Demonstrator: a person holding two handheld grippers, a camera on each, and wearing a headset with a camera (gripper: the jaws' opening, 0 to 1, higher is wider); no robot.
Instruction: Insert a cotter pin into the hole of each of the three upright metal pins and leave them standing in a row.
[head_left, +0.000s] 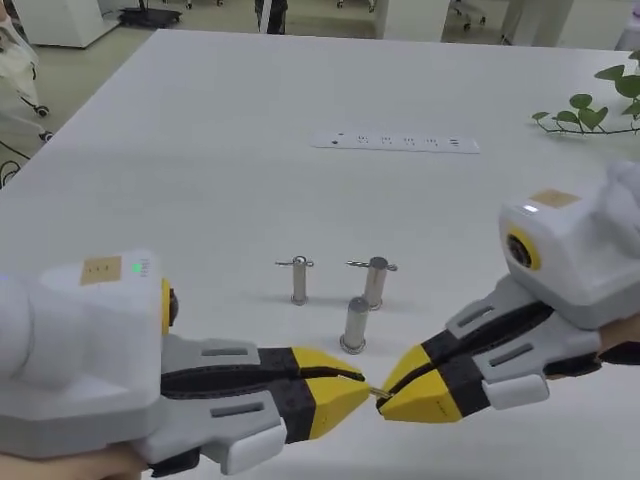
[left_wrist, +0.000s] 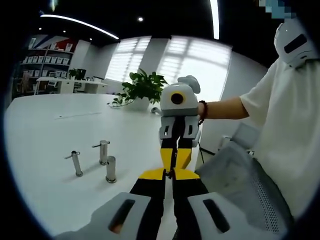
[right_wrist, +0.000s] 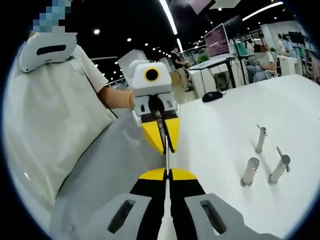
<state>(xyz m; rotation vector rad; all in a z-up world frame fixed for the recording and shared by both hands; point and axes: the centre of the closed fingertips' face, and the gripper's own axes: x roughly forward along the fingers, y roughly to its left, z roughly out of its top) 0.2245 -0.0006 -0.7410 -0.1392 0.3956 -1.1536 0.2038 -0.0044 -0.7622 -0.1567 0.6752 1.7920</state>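
**A:** Status on the pins?

**B:** Two of three done. Back-left pin (head_left: 299, 281) and back-right pin (head_left: 375, 283) are upright, and fitted cotters (head_left: 372, 265) run through their heads. Front pin (head_left: 355, 325) is upright too, with its hole empty as far as I can see.

**A:** Where's the last one?

**B:** The loose cotter pin (right_wrist: 167, 156) is off the table, bridged between my tongs at 6 o'clock of the front pin. My left gripper (head_left: 355, 392) is clenched on one end and my right gripper (head_left: 386, 398) on the other. The tips are nearly touching.

**A:** Row OK?

**B:** Not yet, I'd say. The front pin sits at 7 o'clock of the back-right one and 4 o'clock of the back-left. That makes a triangle, not a line.

**A:** Remaining?

**B:** One insertion, then probably nudging the front pin into line with the other two. I can't tell which end of the cotter leads, it's too thin to read.
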